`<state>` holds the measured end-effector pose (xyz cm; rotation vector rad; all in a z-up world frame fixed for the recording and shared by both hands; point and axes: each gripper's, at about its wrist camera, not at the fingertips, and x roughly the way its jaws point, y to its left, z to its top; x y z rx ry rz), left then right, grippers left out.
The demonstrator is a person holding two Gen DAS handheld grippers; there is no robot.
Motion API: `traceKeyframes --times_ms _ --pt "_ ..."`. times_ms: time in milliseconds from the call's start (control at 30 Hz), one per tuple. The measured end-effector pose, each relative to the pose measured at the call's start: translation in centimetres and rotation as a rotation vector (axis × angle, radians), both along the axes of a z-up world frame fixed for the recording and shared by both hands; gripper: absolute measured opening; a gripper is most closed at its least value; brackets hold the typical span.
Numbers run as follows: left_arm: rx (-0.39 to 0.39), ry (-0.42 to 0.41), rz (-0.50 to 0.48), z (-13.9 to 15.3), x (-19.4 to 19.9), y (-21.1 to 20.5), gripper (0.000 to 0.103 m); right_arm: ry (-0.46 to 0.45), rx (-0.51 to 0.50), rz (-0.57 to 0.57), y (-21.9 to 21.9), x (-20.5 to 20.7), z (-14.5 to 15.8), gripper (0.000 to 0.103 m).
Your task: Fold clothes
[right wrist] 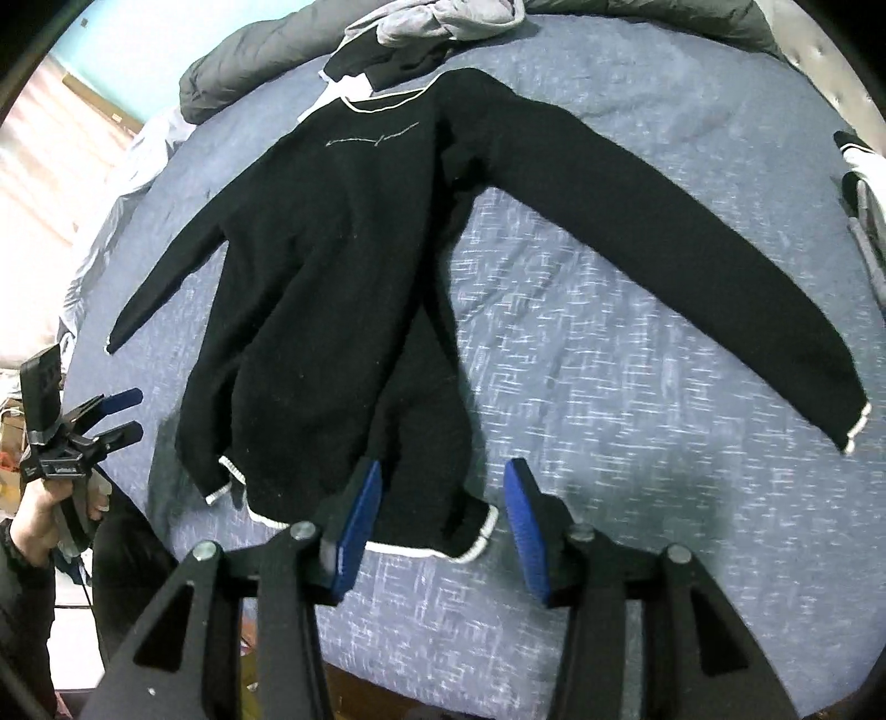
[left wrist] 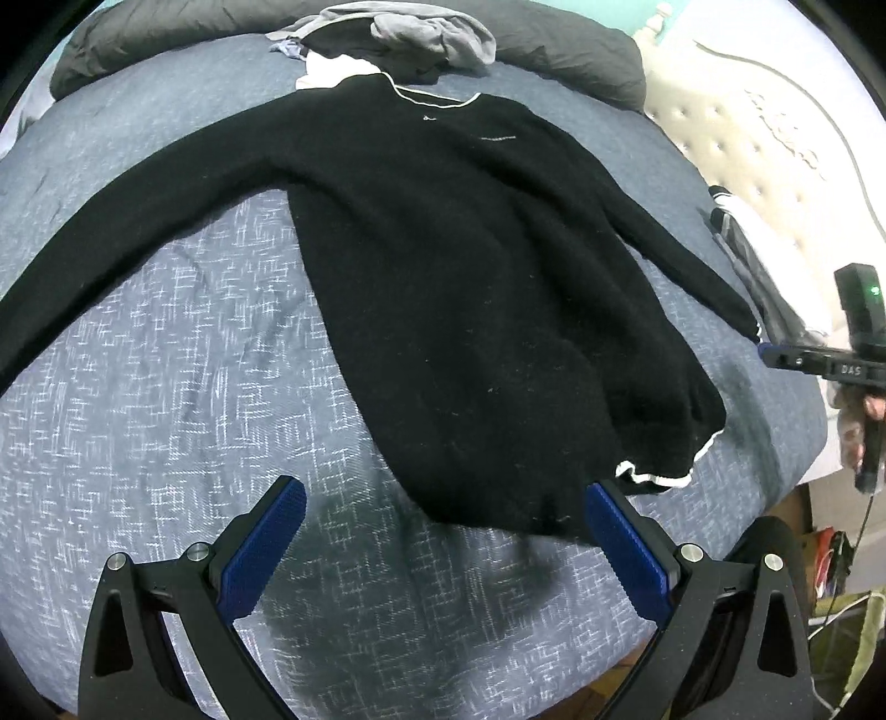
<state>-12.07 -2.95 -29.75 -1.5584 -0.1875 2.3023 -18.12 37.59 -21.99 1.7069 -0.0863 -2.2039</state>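
- A black sweater (right wrist: 332, 288) with white trim lies flat, front up, on the blue patterned bedspread (right wrist: 637, 387), both sleeves spread outward.
- The left gripper (left wrist: 443, 520) hovers over the hem, fingers wide apart, empty.
- The right gripper (right wrist: 443, 493) has fingers partly apart straddling the hem's corner, holding nothing.
- A pile of grey clothes (left wrist: 432, 33) sits beyond the collar.

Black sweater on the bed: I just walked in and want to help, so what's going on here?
A person with a gripper in each hand is about to fold the black sweater, which lies spread flat on the bed with both sleeves out. The right gripper hangs open at the hem; the left gripper is open too, near the hem's other side. Neither holds fabric yet. More clothes are piled at the far end.
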Motion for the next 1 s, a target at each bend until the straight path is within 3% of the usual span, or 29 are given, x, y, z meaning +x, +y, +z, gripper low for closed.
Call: traceKeyframes --times_ms 300,633,1000 --pt "-0.006 0.006 0.02 -1.1 0.4 0.9 0.103 -0.02 0.034 -0.015 -0.6 0.8 -1.4 0.048" --pt "-0.025 -0.008 -0.009 -2.5 0.7 3.0 0.103 -0.014 0.001 -0.032 -1.7 0.8 -2.2 0.048" --pt "0.014 -0.101 -0.014 -5.0 0.0 3.2 0.103 -0.055 0.01 -0.02 -2.4 0.5 -5.1 0.048"
